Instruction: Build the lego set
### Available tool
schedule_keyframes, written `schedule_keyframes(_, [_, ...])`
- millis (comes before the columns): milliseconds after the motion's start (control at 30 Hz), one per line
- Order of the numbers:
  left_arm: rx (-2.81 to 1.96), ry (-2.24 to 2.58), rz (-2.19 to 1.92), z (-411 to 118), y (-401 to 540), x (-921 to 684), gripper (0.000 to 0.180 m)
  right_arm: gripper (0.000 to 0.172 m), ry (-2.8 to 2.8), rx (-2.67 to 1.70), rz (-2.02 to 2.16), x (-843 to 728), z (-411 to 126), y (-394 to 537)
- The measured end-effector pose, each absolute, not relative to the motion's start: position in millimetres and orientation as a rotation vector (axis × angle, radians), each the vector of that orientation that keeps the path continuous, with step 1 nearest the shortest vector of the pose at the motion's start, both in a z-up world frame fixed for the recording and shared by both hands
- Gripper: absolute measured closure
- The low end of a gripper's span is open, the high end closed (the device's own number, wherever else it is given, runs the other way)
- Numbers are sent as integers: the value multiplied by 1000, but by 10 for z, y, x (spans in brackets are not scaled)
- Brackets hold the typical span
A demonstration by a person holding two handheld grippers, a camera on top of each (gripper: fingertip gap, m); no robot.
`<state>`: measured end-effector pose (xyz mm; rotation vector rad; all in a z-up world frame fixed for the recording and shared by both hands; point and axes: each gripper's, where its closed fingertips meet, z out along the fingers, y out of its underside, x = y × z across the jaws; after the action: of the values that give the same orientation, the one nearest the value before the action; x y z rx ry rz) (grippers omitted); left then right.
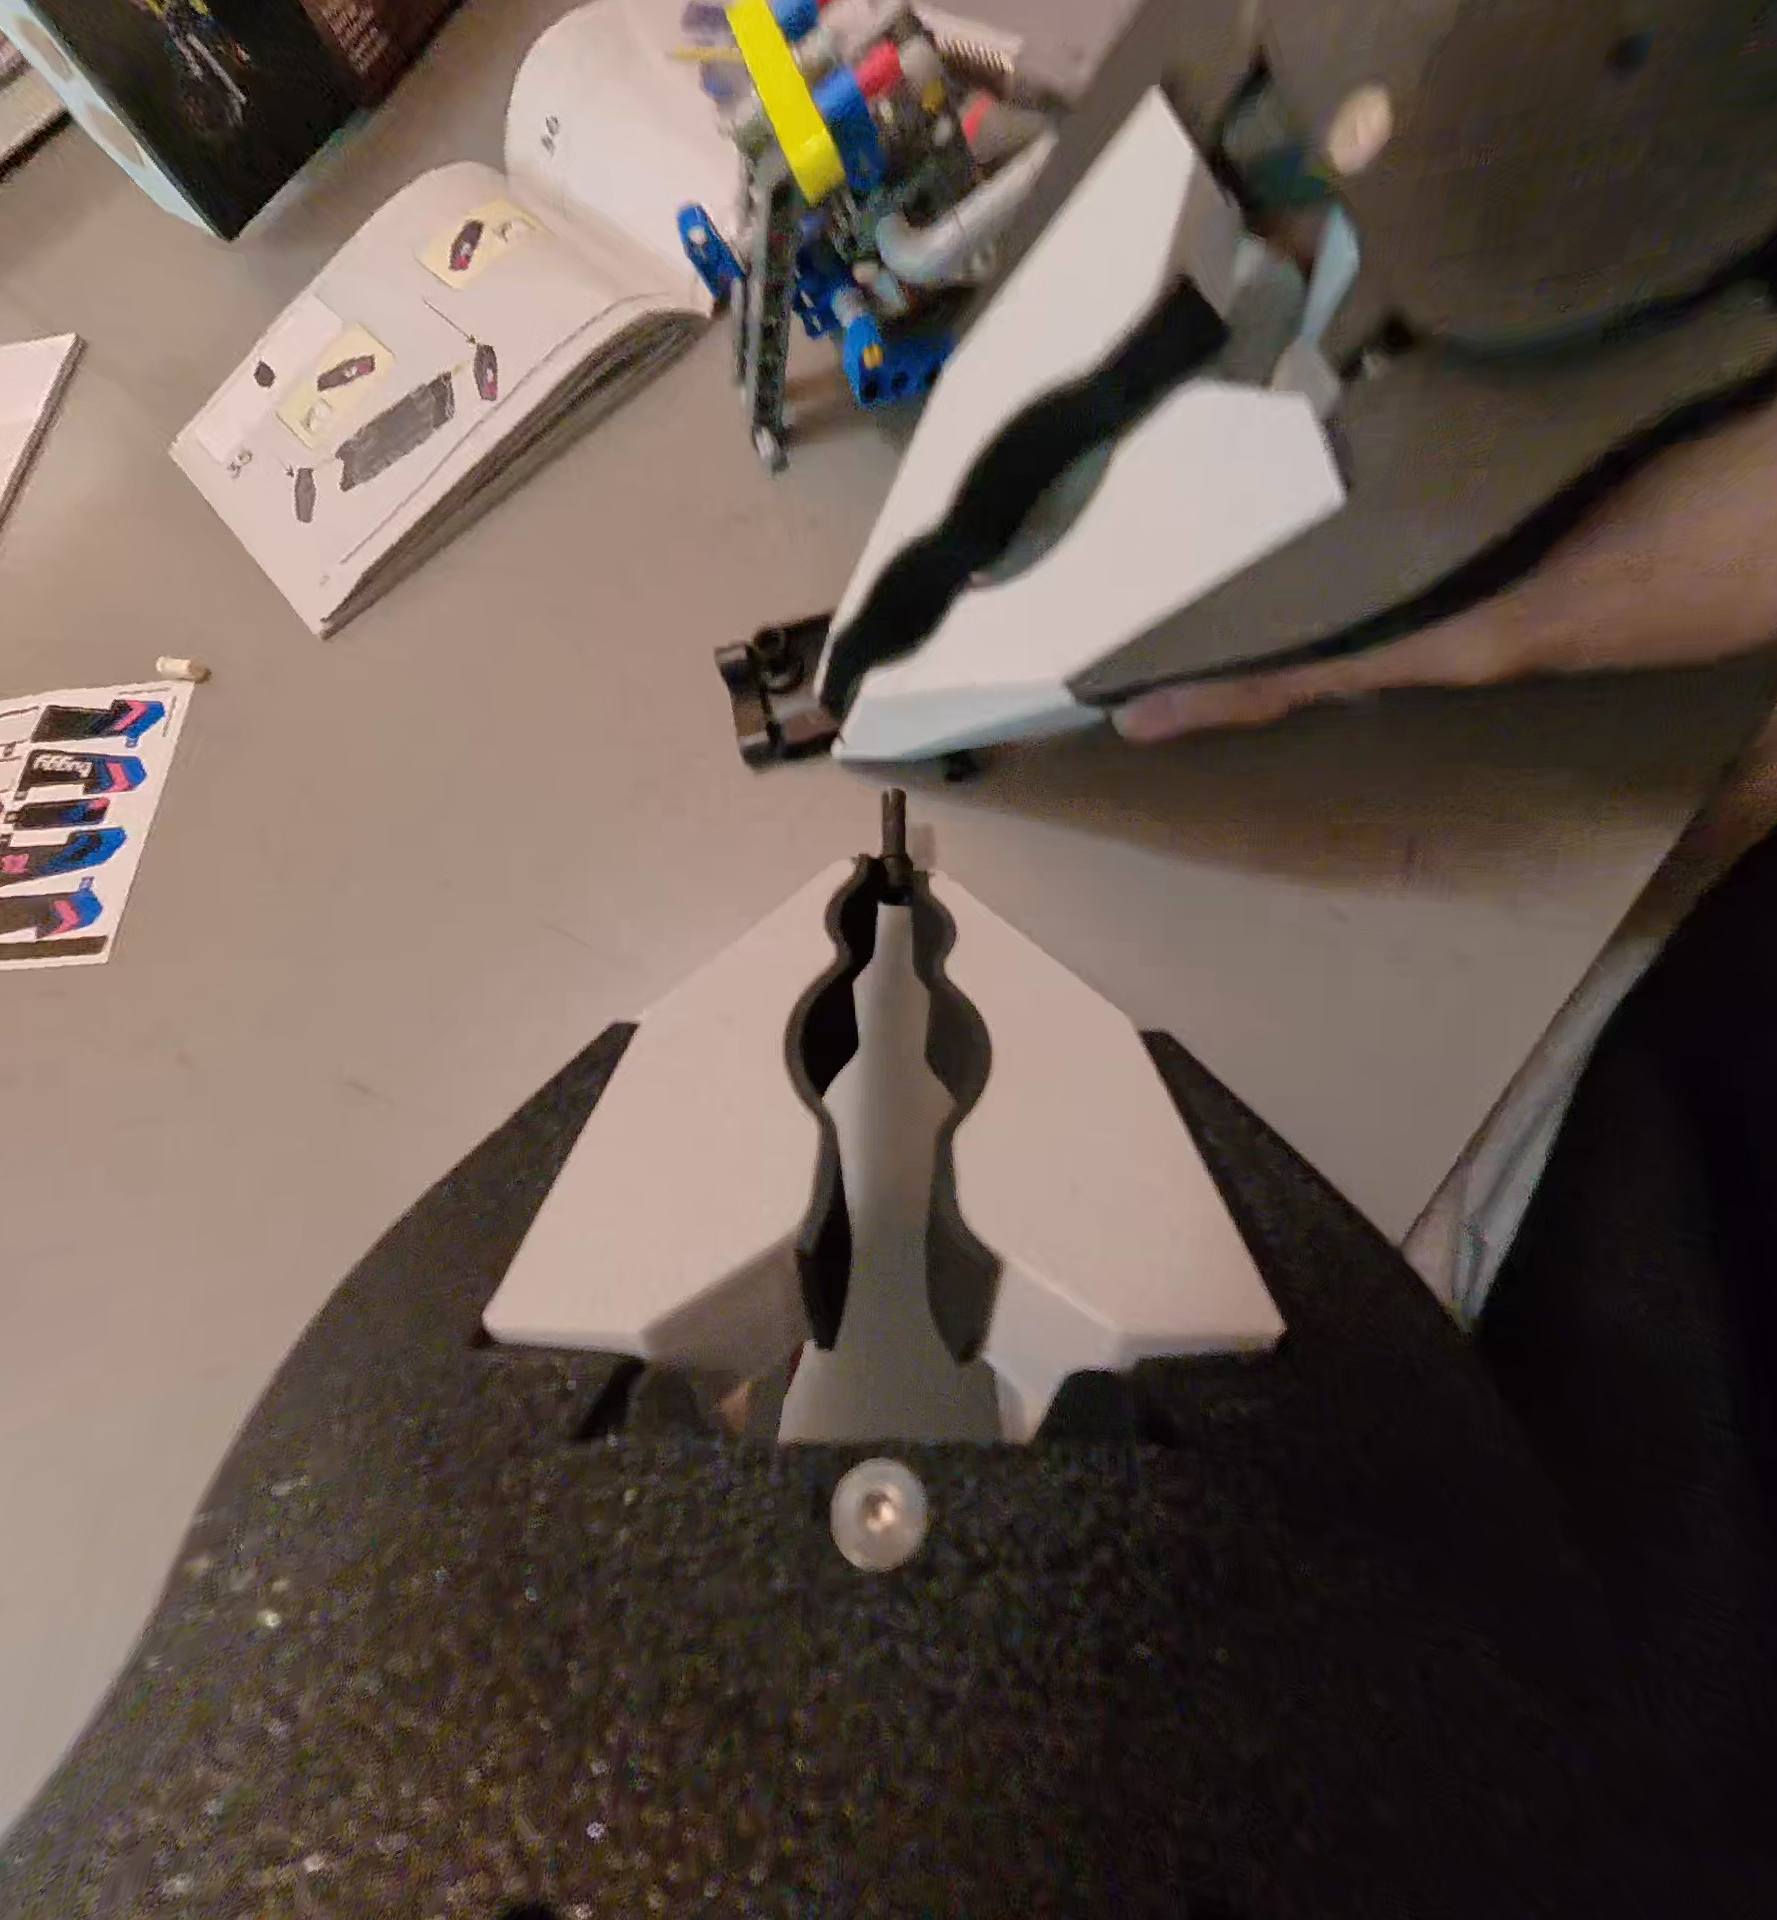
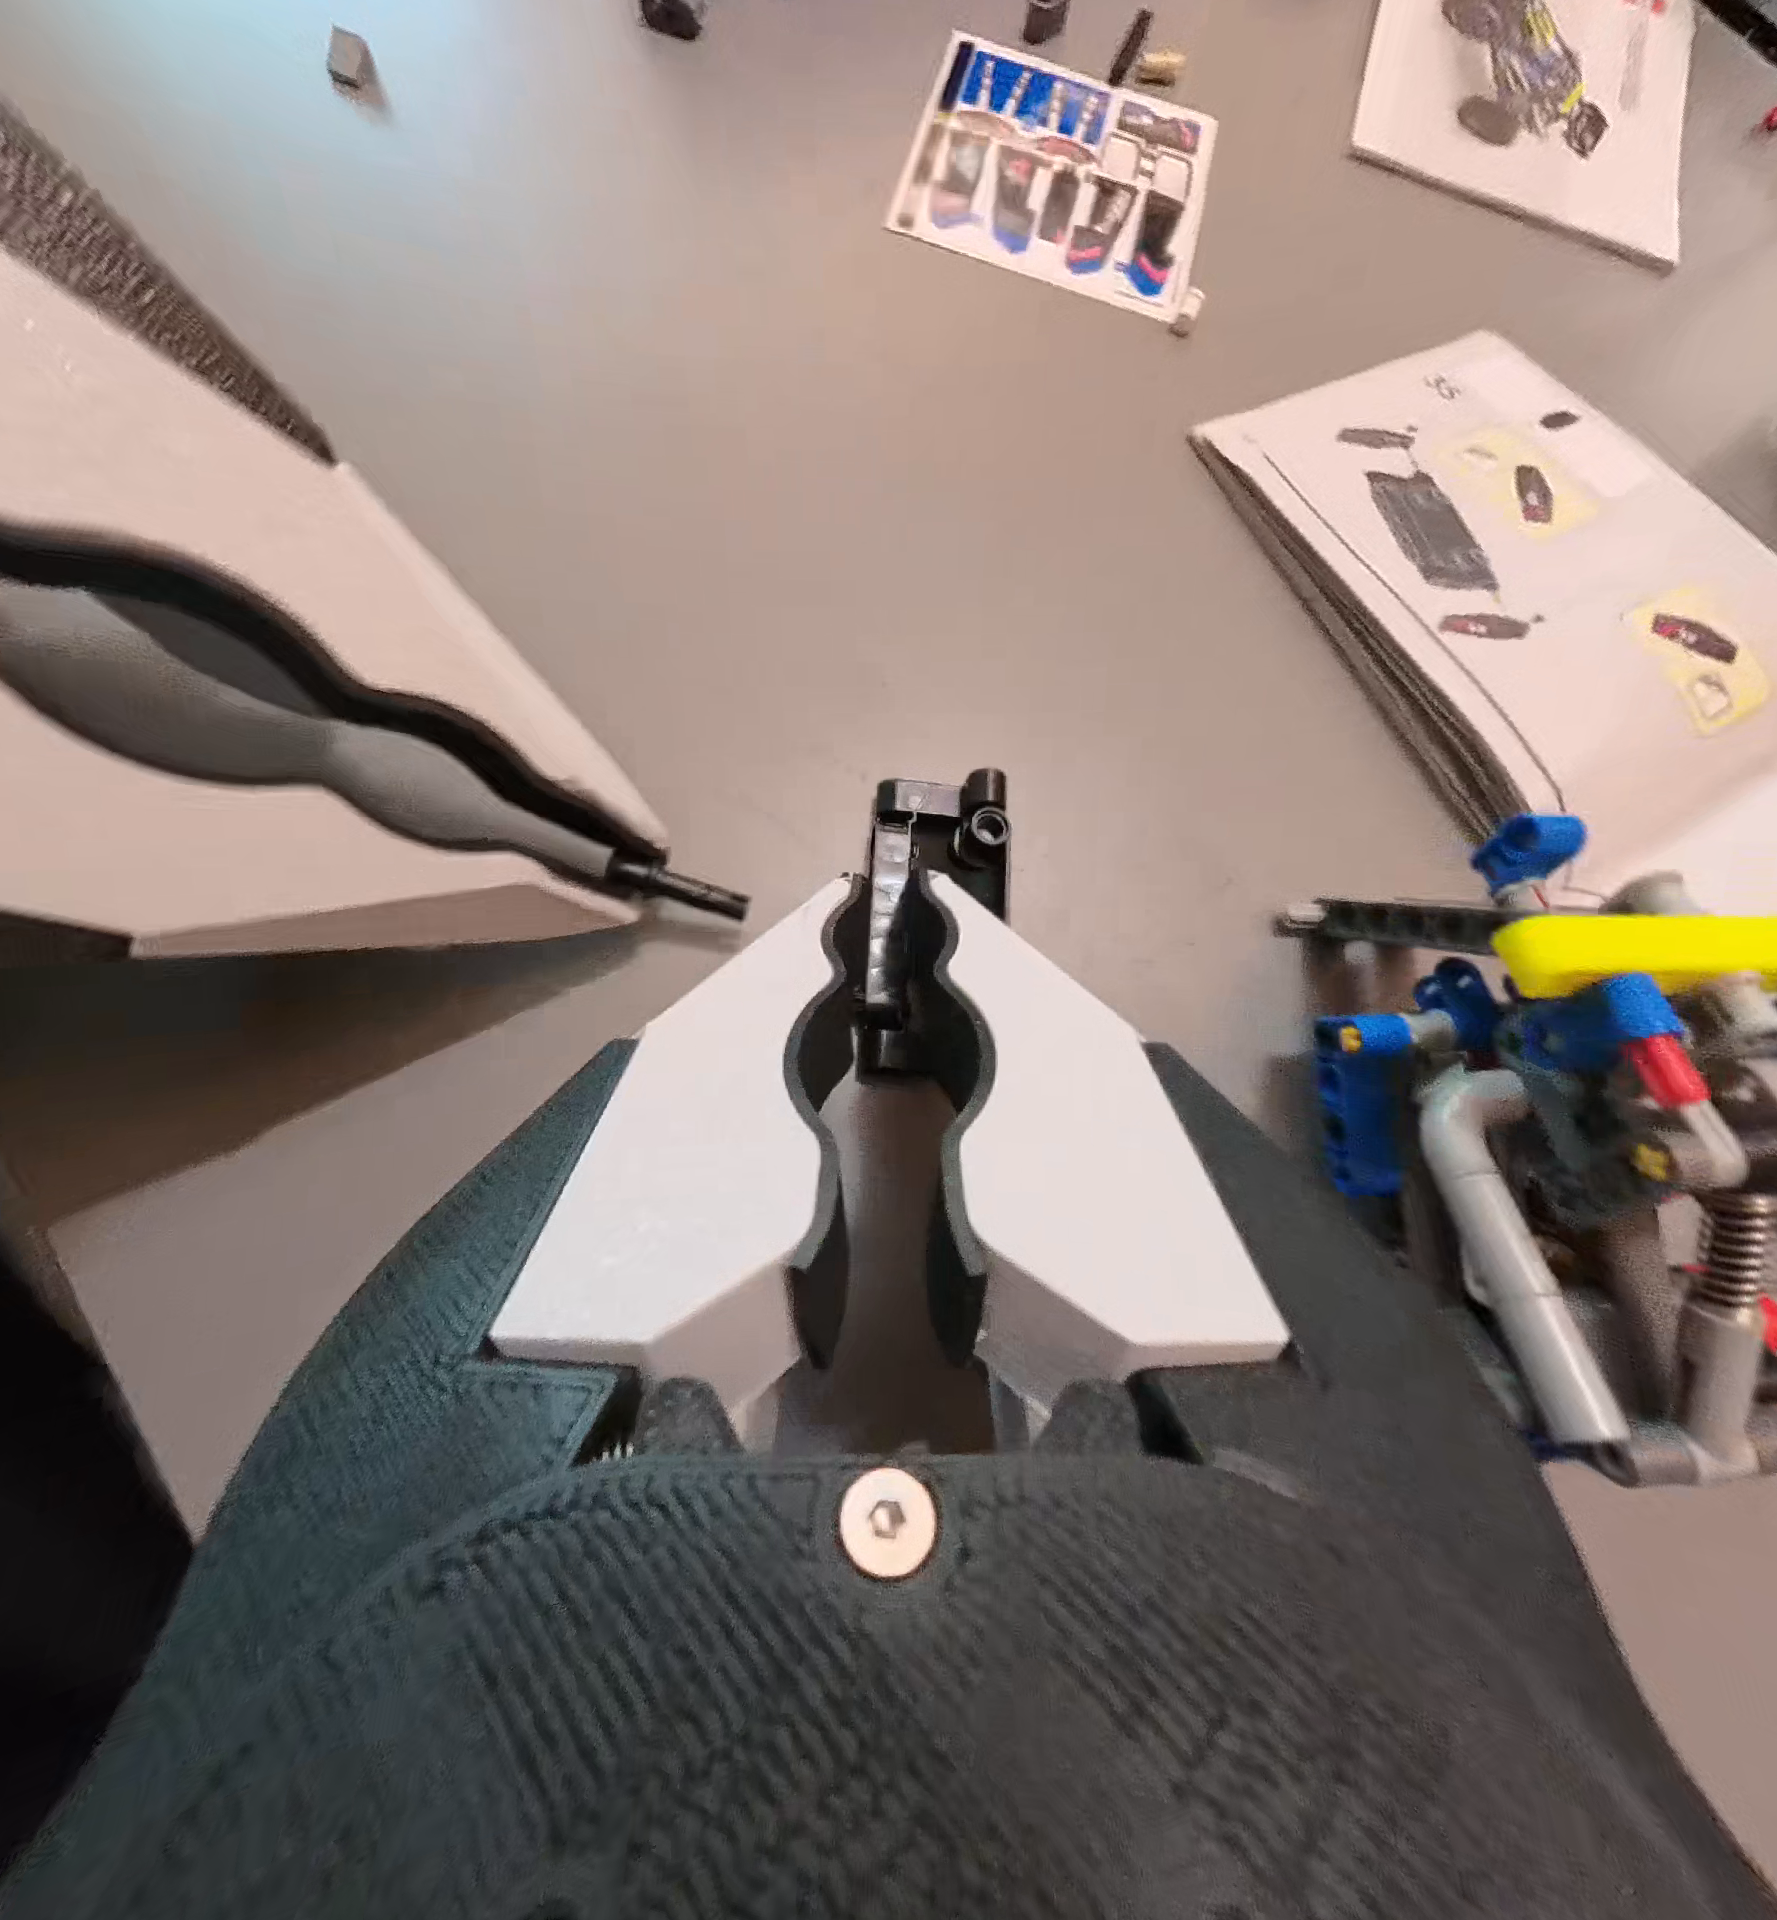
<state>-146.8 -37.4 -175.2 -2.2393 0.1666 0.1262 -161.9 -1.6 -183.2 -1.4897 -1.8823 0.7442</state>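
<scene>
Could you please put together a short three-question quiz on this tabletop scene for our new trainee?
1. True or false: the left gripper pinches a thin dark pin at its fingertips.
2. What does the right gripper grip? A) a yellow beam B) a black frame piece C) a sticker sheet
3. Fill in: the open instruction booklet lies on the grey ____.

Key: 1 true. 2 B; the sticker sheet lies flat farther off, and the yellow beam sits on the toy model. 3 table.
</scene>
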Motion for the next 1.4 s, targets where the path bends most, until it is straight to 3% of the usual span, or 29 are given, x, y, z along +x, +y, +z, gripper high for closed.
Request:
schedule_keyframes(200, [-2063,21,-140,-1469,-378,-1560,177,166,-1887,-1496,791,-1601,-1804,-44])
schedule_keyframes(367, [-1890,-114,-444,-1219,-445,-1591,176,167,-1647,-1470,1186,-1602,-1306,-191])
schedule_keyframes(767, [-1528,-295,-1009,-729,-578,-1469,176,167,-1527,-1338,1355,-1522,-809,-377])
schedule_keyframes(933, [-1585,-238,-881,-709,-580,-1441,176,167,-1524,-1307,1344,-1505,-718,-419])
schedule_keyframes(1400, [-1910,86,62,-739,-580,-1529,176,167,-1528,-1311,1317,-1513,-705,-460])
